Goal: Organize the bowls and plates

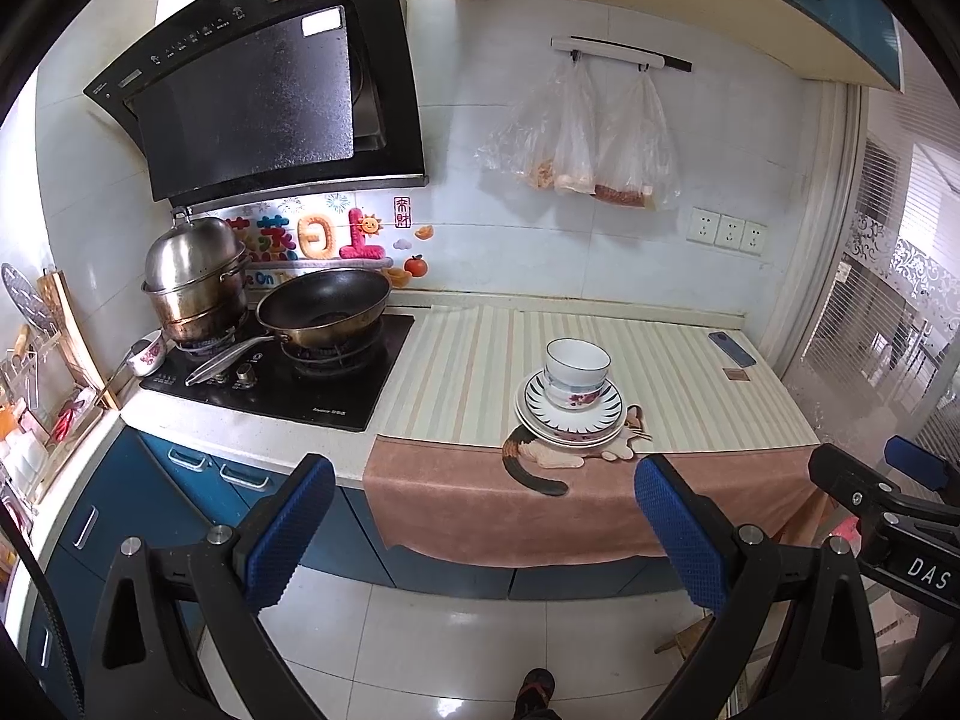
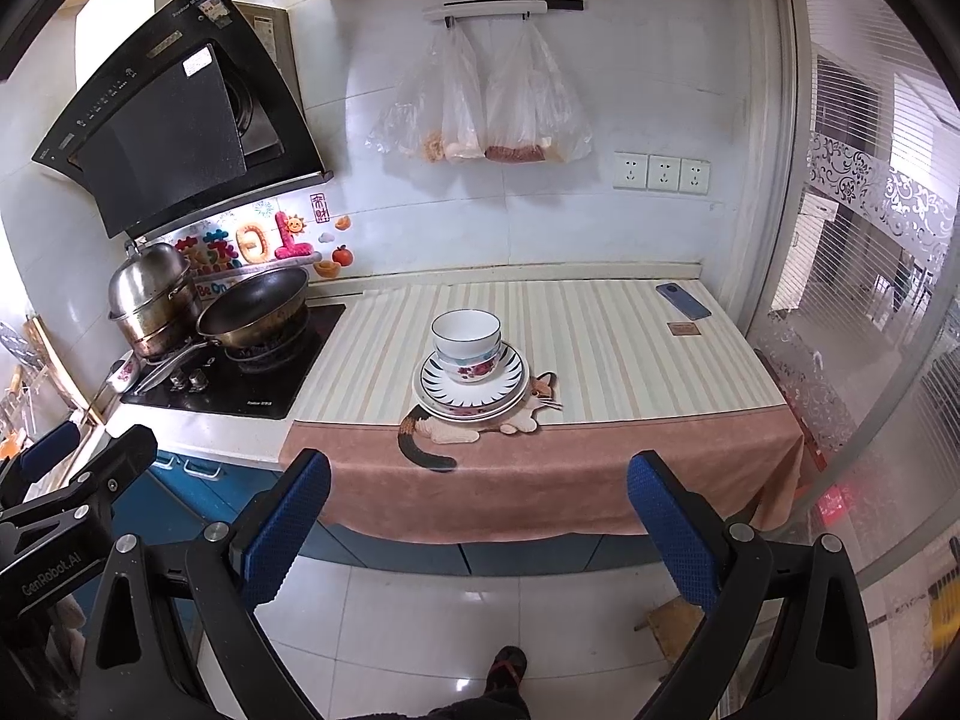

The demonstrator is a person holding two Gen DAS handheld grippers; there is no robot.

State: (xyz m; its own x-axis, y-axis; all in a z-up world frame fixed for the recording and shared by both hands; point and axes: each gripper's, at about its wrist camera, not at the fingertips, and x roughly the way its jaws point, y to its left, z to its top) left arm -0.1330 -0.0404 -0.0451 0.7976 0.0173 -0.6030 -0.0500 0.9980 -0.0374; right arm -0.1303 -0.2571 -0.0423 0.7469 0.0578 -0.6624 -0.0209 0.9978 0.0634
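Two bowls sit nested on a stack of plates near the front of the counter, on a striped cloth with a cat picture. The upper bowl is white with a dark rim, the lower one has red flowers. The top plate carries a blue ray pattern. My left gripper stands open, held back from the counter over the floor, with nothing between its blue pads. My right gripper is open too and just as far back. Each gripper shows at the edge of the other's view.
A gas stove with a black wok and a steel steamer pot lies to the left. A small flowered bowl sits by the stove. A phone lies at the back right. Bags hang on the wall. A glass partition bounds the right.
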